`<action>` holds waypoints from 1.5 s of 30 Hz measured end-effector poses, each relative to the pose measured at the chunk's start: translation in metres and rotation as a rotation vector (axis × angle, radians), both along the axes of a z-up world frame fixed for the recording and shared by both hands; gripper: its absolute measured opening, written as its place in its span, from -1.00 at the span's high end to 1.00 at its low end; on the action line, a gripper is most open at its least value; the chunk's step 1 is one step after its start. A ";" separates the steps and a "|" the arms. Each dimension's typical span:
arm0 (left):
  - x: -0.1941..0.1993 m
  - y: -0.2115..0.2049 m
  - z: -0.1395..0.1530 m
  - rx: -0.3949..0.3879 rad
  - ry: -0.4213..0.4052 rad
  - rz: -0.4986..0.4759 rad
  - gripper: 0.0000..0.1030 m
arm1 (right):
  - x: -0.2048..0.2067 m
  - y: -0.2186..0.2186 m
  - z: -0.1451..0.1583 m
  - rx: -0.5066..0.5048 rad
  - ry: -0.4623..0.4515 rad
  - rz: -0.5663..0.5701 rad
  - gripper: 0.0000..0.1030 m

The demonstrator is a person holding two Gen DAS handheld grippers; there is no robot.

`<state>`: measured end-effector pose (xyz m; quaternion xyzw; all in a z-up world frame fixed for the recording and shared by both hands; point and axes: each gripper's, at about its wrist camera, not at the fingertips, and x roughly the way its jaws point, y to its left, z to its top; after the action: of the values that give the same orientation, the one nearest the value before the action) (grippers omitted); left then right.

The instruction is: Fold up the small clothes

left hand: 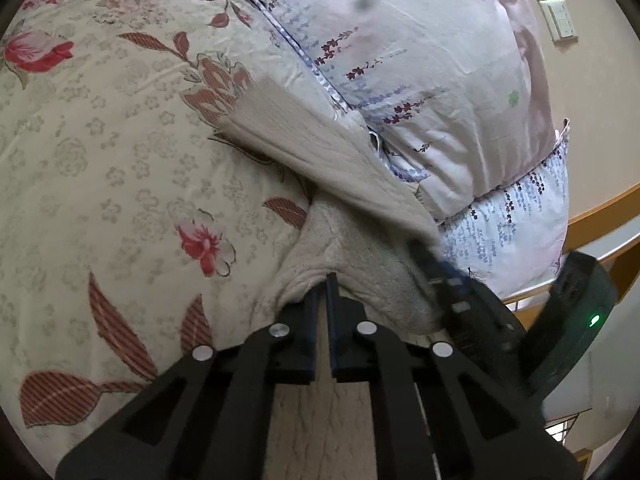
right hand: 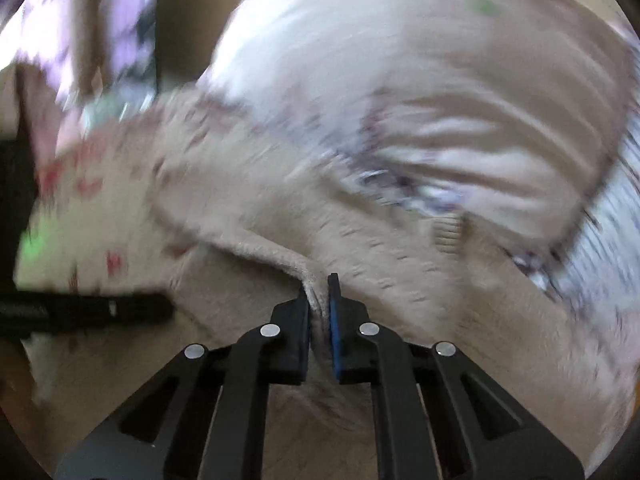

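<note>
A small beige knit garment (left hand: pixel 320 160) lies stretched over the floral bedsheet (left hand: pixel 100 140), running from mid-frame down to my fingers. My left gripper (left hand: pixel 324 284) is shut on its bunched edge. The right gripper (left hand: pixel 448 280) shows at the right in the left wrist view, blurred, against the same garment. In the right wrist view, which is motion-blurred, my right gripper (right hand: pixel 319 284) is shut on a fold of the beige garment (right hand: pixel 260 200). The left gripper (right hand: pixel 100 312) shows as a dark bar at the left.
A pale floral quilt or pillow stack (left hand: pixel 420 60) rises right behind the garment. A wooden bed frame edge (left hand: pixel 600 208) and a wall with a socket and a switch (left hand: pixel 560 20) are at the far right. Open bedsheet spreads to the left.
</note>
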<state>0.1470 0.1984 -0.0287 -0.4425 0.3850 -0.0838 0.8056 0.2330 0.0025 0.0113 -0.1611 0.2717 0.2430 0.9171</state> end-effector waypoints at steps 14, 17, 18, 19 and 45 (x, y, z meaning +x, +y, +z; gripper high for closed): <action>0.005 -0.020 0.015 0.130 -0.021 -0.057 0.46 | -0.029 -0.260 -0.026 0.563 0.277 -0.681 0.07; 0.005 -0.028 0.021 0.164 -0.033 -0.078 0.19 | -0.037 -0.257 0.000 0.480 0.136 -0.635 -0.15; 0.005 -0.031 0.023 0.178 -0.035 -0.082 0.13 | -0.036 -0.256 0.003 0.475 0.132 -0.616 -0.15; 0.005 -0.033 0.024 0.191 -0.036 -0.086 0.10 | -0.031 -0.257 0.003 0.483 0.141 -0.601 -0.15; 0.011 -0.040 0.030 0.234 -0.023 -0.129 -0.14 | -0.005 -0.258 -0.014 0.477 0.061 -0.636 0.85</action>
<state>0.1576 0.1581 0.0011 -0.3189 0.4104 -0.0949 0.8490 0.2279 -0.2554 -0.0024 0.1558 0.2714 0.0079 0.9498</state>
